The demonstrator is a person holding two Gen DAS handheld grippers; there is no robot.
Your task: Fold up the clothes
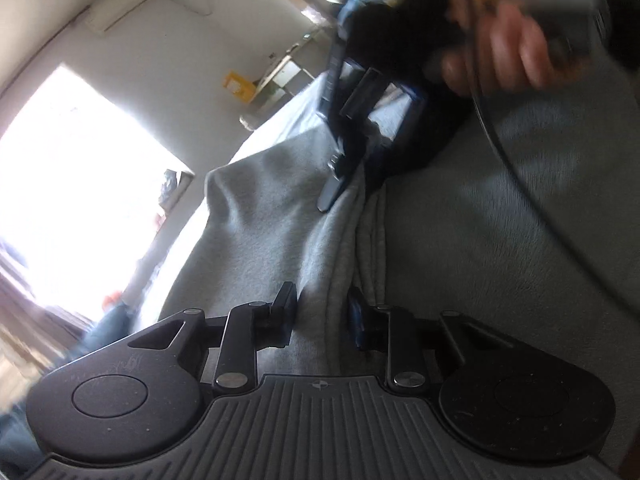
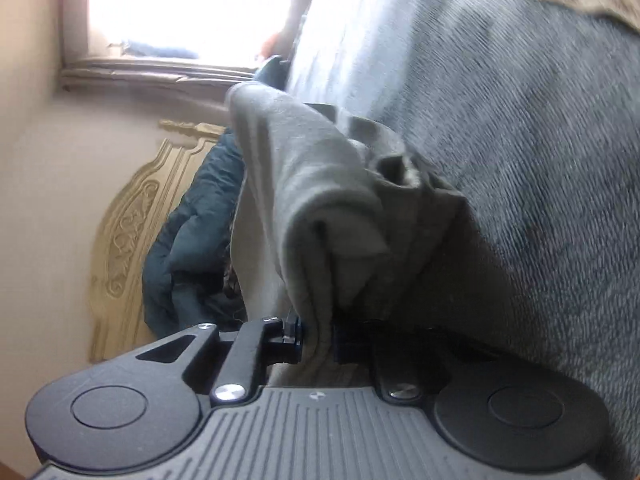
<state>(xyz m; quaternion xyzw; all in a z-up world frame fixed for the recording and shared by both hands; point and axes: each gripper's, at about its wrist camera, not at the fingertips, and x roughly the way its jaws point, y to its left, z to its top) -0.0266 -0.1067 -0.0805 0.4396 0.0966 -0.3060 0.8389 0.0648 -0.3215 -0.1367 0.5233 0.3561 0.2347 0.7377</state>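
A light grey sweatshirt-like garment (image 1: pixel 280 216) stretches between both grippers above a grey fleece bed cover (image 1: pixel 500 220). My left gripper (image 1: pixel 322 312) is shut on a bunched fold of it, cloth filling the gap between the fingers. In the same view the right gripper (image 1: pixel 340 176) pinches the garment's far end, held by a person's hand (image 1: pixel 508 56). In the right wrist view the right gripper (image 2: pixel 318 340) is shut on a thick fold of the grey garment (image 2: pixel 304 184), which hangs in creases ahead of it.
The grey fleece cover (image 2: pixel 540 140) spreads across the bed. A dark teal quilt (image 2: pixel 192 216) lies bunched against a carved golden headboard (image 2: pixel 128 232). A bright window (image 1: pixel 72 184) and a wall air conditioner (image 1: pixel 124 0) are in the background. A black cable (image 1: pixel 504 152) hangs from the hand.
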